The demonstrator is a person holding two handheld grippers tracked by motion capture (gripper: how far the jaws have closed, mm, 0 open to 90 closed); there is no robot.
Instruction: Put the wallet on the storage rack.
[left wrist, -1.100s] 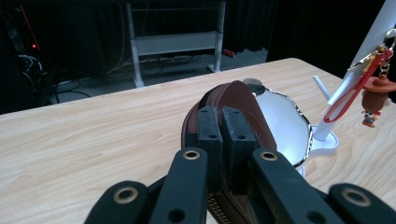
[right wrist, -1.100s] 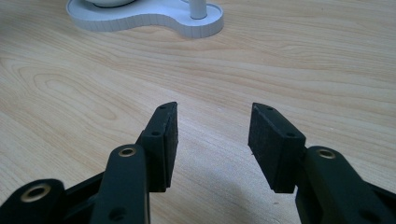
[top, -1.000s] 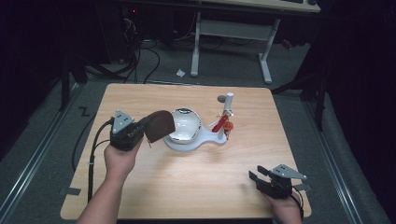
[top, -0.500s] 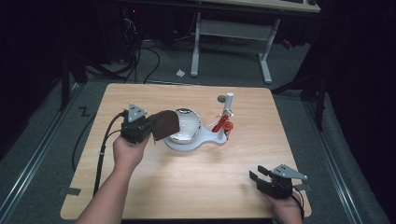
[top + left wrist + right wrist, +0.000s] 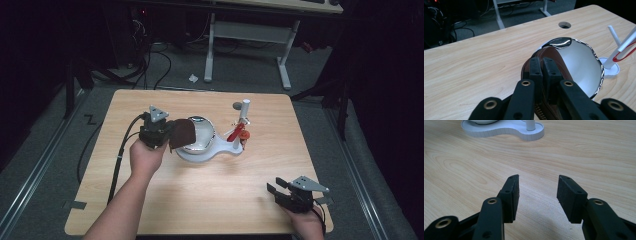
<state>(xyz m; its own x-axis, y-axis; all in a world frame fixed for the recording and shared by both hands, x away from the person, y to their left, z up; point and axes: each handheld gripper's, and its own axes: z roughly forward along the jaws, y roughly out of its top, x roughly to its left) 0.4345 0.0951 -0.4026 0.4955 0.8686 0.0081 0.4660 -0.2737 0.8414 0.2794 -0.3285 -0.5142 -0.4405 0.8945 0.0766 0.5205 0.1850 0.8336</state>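
brown cloth pinched in left gripper, against mirror.

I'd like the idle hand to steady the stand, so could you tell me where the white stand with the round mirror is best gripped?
Probably by the upright white post at the right end of the white stand's flat base: it is slim, vertical and free above the red clip. Bring the open right tongs in level from the near right side, clear of the curved round mirror.
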